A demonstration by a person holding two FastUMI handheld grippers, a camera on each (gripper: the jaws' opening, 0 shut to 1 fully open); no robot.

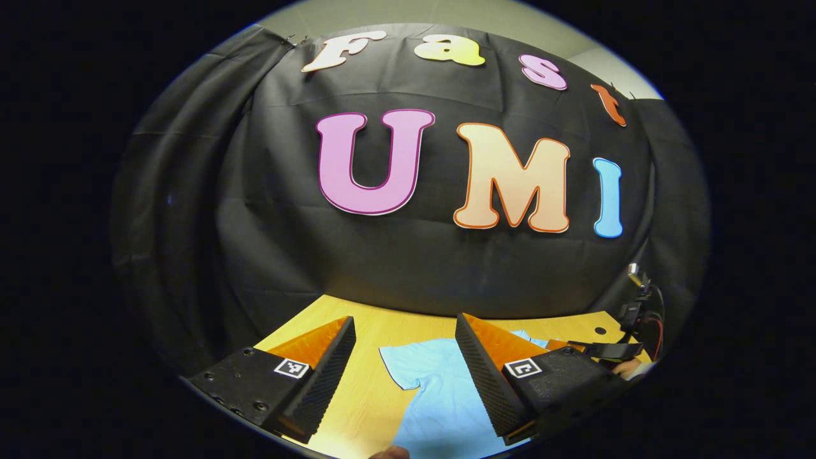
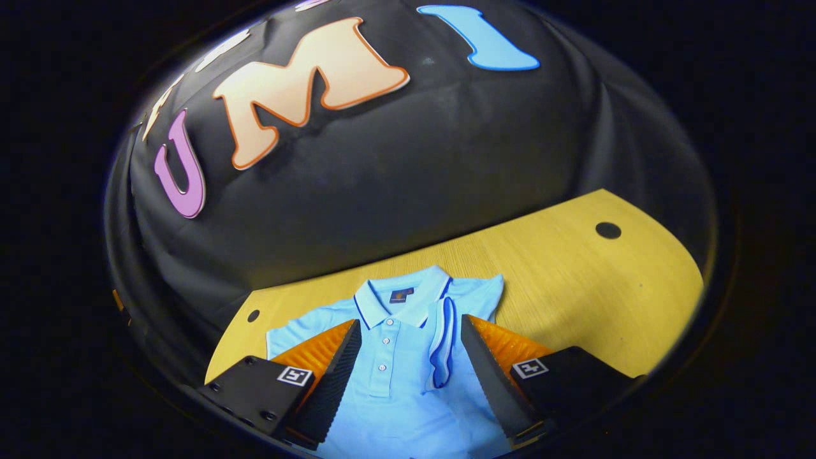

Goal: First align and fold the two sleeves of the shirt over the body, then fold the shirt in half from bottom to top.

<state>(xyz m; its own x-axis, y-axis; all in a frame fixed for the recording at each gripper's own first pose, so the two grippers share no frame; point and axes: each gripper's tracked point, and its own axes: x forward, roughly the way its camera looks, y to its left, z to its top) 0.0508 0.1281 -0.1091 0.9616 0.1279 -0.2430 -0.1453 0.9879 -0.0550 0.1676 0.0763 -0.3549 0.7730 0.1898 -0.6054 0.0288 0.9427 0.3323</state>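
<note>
A light blue polo shirt point(image 2: 389, 382) lies flat on the wooden table point(image 2: 574, 280), collar point(image 2: 408, 296) toward the booth wall. In the right gripper view, one sleeve point(image 2: 443, 344) with a dark-trimmed cuff lies folded over the body, and the other sleeve point(image 2: 287, 338) is spread out to the side. My right gripper point(image 2: 411, 324) hovers open over the chest, nothing between its fingers. In the left gripper view, the spread sleeve point(image 1: 408, 363) lies between the fingers of my open left gripper point(image 1: 405, 324). The right gripper point(image 1: 605, 349) shows farther off to the right.
The table has round holes near its far corners point(image 2: 607, 230) point(image 2: 254, 315). The black booth wall point(image 1: 408, 255) stands right behind the table's far edge. A hand point(image 1: 628, 367) holds the other gripper at the right of the left gripper view. Bare tabletop point(image 2: 605, 319) lies beside the shirt.
</note>
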